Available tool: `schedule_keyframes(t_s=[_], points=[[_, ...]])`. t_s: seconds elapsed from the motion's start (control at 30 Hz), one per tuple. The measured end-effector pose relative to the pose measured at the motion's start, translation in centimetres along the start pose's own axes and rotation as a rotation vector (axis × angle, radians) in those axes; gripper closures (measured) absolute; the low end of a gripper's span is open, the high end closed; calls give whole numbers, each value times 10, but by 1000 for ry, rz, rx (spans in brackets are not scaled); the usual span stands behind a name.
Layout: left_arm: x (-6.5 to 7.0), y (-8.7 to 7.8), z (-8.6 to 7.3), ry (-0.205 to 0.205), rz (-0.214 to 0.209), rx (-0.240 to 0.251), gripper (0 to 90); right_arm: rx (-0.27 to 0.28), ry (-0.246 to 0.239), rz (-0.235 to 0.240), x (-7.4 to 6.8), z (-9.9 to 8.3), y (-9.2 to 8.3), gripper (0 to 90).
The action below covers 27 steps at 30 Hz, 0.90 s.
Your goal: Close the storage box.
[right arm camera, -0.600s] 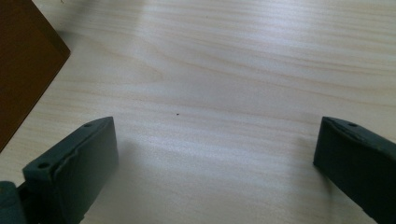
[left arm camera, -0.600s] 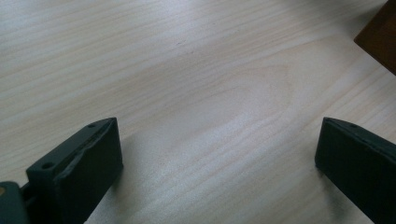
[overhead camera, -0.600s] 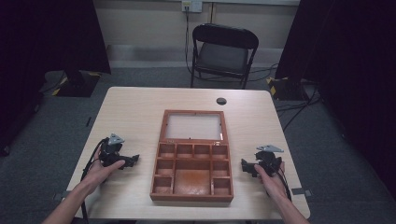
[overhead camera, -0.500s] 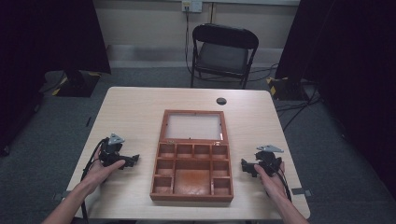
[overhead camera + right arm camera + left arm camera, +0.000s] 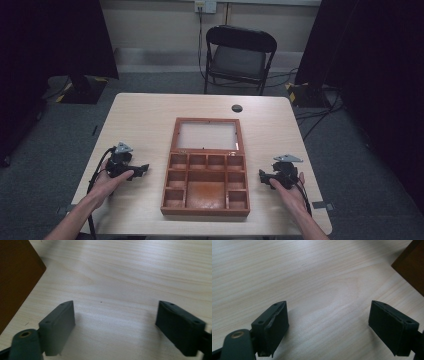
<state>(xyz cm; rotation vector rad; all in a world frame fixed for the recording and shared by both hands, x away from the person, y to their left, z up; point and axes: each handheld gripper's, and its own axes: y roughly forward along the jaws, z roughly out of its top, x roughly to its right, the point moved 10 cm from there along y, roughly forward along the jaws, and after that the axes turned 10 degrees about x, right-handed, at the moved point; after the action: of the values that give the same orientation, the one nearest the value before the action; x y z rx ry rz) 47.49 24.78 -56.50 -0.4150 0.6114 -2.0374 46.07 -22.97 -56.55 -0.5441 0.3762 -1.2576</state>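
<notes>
Jaws of both the left gripper (image 5: pixel 142 169) and right gripper (image 5: pixel 261 175) gape wide, empty, flanking the open wooden box (image 5: pixel 206 182) at nine and three o'clock on the worktop (image 5: pixel 145 115); I judge closing its lid (image 5: pixel 206 135) comes next.

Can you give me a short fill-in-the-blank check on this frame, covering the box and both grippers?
1. The lid of the wooden box lies ____, showing its compartments.
2. The fingers of the left gripper stand apart with only bare ____ between them.
3. The right gripper rests on the table to the ____ of the box, in the high view.
4. Beyond the table's far edge stands a black folding ____.

Missing words: open; table; right; chair
</notes>
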Motion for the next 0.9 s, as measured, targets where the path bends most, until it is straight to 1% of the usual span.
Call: schedule_keyframes(t_s=[0.03, 0.07, 0.1, 0.17, 0.2, 0.23, 0.27, 0.3, 0.33, 0.37, 0.4, 0.43, 0.47, 0.5, 0.53, 0.57, 0.6, 0.63, 0.67, 0.7, 0.73, 0.77, 0.8, 0.83, 0.87, 0.9], points=[[1, 0, 1, 3, -6, 0, 158, -5, -7, 15, -4, 1, 0, 156], [3, -1, 3, 1, -13, 9, 158, -5, -7, 15, -4, 1, 0, 156], [6, -3, 9, 8, -30, 34, 161, -3, -12, 28, -6, 3, 0, 145], [7, -4, 12, 9, -32, 41, 168, 3, -11, 35, -7, 4, -1, 147], [12, -6, 18, 1, -49, 54, 169, 17, 7, 42, -7, 9, -3, 144], [12, -6, 18, 1, -49, 54, 169, 17, 7, 42, -7, 9, -3, 144], [14, -7, 21, -5, -50, 57, 169, 42, -3, 31, -4, 17, -5, 157], [17, -8, 23, -11, -50, 61, 169, 42, -3, 31, -4, 17, -5, 157], [24, -11, 28, -9, -69, 61, 169, 36, 6, 34, -4, 19, -3, 160], [24, -11, 28, -9, -69, 61, 169, 38, 8, 50, -6, 20, -3, 159], [32, -12, 33, -14, -81, 74, 169, 41, 5, 57, -7, 22, -3, 159], [32, -12, 33, -14, -81, 74, 169, 44, 2, 60, -9, 24, -3, 159], [35, -13, 36, -16, -82, 84, 169, 47, -3, 69, -11, 26, -3, 159], [40, -13, 41, -23, -94, 96, 169, 51, -7, 75, -13, 29, -2, 160], [43, -13, 43, -18, -105, 85, 170, 54, -12, 89, -15, 31, -2, 164], [43, -13, 43, -18, -105, 85, 170, 54, -12, 89, -15, 31, -2, 164], [45, -13, 49, -15, -118, 80, 170, 65, -15, 109, -19, 39, -1, 162], [45, -13, 49, -15, -118, 80, 170, 65, -15, 109, -19, 39, -1, 162], [45, -12, 57, -27, -106, 116, 170, 74, -10, 124, -23, 47, 0, 162], [45, -12, 57, -27, -106, 116, 173, 78, 1, 132, -25, 50, 1, 163], [46, -11, 59, -37, -110, 122, 173, 78, 1, 132, -25, 50, 1, 163], [47, -8, 59, -28, -123, 96, 175, 80, -4, 145, -29, 58, 2, 164], [48, -7, 60, -18, -129, 81, 175, 80, -4, 145, -29, 58, 2, 164], [47, -6, 62, -5, -126, 77, 175, 81, 5, 157, -31, 64, 4, 165], [45, -5, 66, -7, -116, 96, 175, 81, 5, 157, -31, 64, 4, 165], [43, -4, 70, -31, -103, 119, 175, 81, 8, 161, -32, 67, 5, 166]])
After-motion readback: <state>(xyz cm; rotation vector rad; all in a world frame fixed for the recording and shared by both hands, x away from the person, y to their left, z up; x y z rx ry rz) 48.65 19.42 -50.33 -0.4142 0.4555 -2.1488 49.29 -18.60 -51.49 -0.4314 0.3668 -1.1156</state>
